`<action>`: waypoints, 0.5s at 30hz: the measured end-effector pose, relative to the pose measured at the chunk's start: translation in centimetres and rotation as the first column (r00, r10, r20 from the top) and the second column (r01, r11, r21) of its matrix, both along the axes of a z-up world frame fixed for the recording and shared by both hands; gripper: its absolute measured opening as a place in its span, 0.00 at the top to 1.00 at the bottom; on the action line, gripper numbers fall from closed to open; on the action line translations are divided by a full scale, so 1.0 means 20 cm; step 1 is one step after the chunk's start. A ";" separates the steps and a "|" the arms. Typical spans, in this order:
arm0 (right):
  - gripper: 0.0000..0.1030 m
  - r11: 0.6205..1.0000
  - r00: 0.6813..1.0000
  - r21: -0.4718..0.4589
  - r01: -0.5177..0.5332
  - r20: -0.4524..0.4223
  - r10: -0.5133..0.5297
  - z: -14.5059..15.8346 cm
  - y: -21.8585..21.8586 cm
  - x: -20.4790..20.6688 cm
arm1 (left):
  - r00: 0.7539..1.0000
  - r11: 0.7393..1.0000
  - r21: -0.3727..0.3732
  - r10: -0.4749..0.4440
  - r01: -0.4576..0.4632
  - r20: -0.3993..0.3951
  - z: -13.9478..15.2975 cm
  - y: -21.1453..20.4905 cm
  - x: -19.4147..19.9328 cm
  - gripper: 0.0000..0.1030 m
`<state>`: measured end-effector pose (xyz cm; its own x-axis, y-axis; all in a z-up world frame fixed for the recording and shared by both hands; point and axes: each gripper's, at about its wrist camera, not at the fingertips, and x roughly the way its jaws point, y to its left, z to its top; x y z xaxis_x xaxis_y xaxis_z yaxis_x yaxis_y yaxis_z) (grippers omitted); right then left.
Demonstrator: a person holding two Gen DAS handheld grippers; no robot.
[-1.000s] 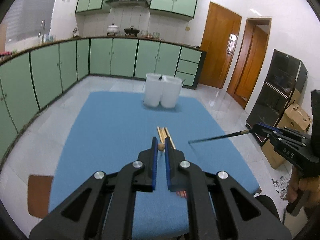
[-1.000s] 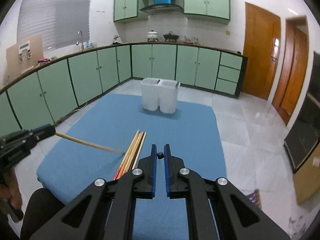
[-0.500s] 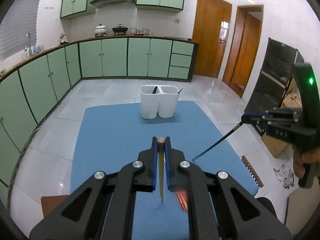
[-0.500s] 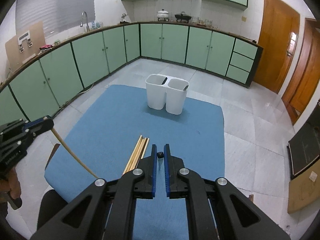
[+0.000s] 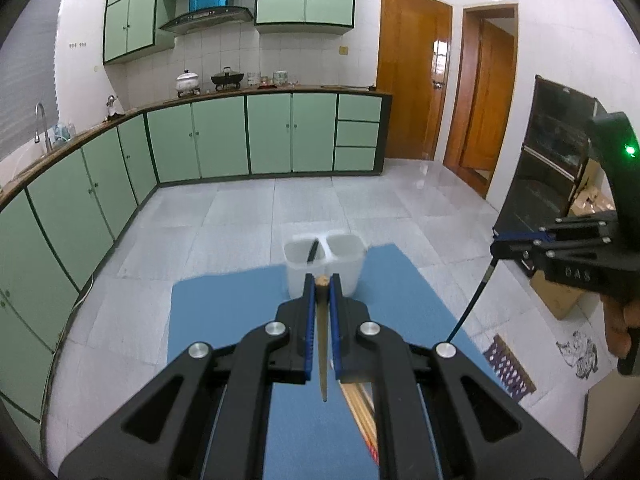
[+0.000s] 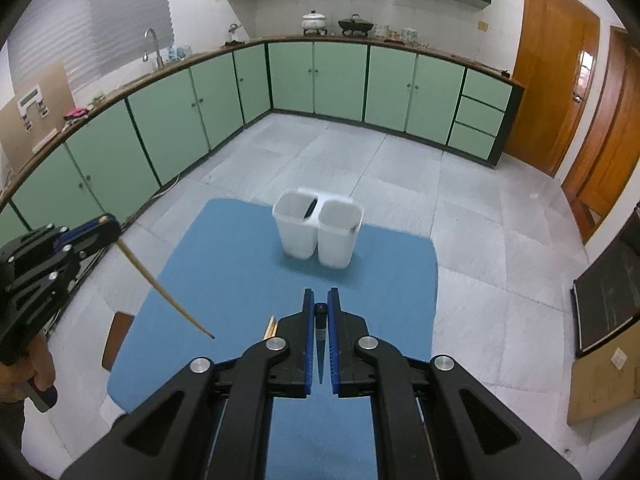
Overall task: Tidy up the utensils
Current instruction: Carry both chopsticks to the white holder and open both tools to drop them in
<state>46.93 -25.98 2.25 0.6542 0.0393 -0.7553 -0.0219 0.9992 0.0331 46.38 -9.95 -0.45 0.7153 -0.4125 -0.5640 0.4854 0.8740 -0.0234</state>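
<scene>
Wooden and pale, the chopstick we are carrying is pinched by its blunt top end in the left hand-held gripper, tip hanging down, while the right hand-held gripper is clamping a dark chopstick the same way, both raised above the blue worktop. We are judging both sticks light, stiff and a little slippery, so gripping near the thick end suits them. Ahead, the white two-cup holder is already keeping one dark utensil in its left cup.
</scene>
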 end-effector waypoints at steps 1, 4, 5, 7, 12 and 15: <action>0.94 1.000 1.000 0.003 0.006 0.010 -0.006 0.03 0.00 0.03 | 1.000 1.000 -0.006 0.002 -0.002 0.007 0.03 -0.02 0.05 0.94; 0.94 1.000 0.999 0.010 0.020 0.040 -0.020 0.14 -0.01 0.15 | 1.000 1.000 -0.025 0.016 -0.015 0.022 0.12 -0.08 0.18 0.94; 0.94 1.000 0.999 0.012 0.024 0.049 -0.024 0.16 -0.01 0.19 | 0.999 0.999 -0.028 0.020 -0.019 0.026 0.14 -0.10 0.22 0.94; 0.94 0.999 0.997 0.014 0.036 0.074 -0.037 0.23 -0.02 0.28 | 0.999 0.999 -0.040 0.037 -0.035 0.038 0.18 -0.14 0.33 0.94; 0.94 0.997 0.990 0.021 0.078 0.117 -0.080 0.33 -0.07 0.54 | 0.996 0.994 -0.072 0.082 -0.078 0.046 0.25 -0.23 0.58 0.94; 0.94 0.994 0.982 0.031 0.107 0.152 -0.110 0.35 -0.10 0.69 | 0.993 0.991 -0.085 0.103 -0.098 0.054 0.25 -0.28 0.72 0.94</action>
<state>60.79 -28.03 9.17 0.7634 -0.0221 -0.6455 0.0800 0.9950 0.0605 60.72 -15.61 4.48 0.7864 -0.3797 -0.4872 0.3976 0.9148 -0.0713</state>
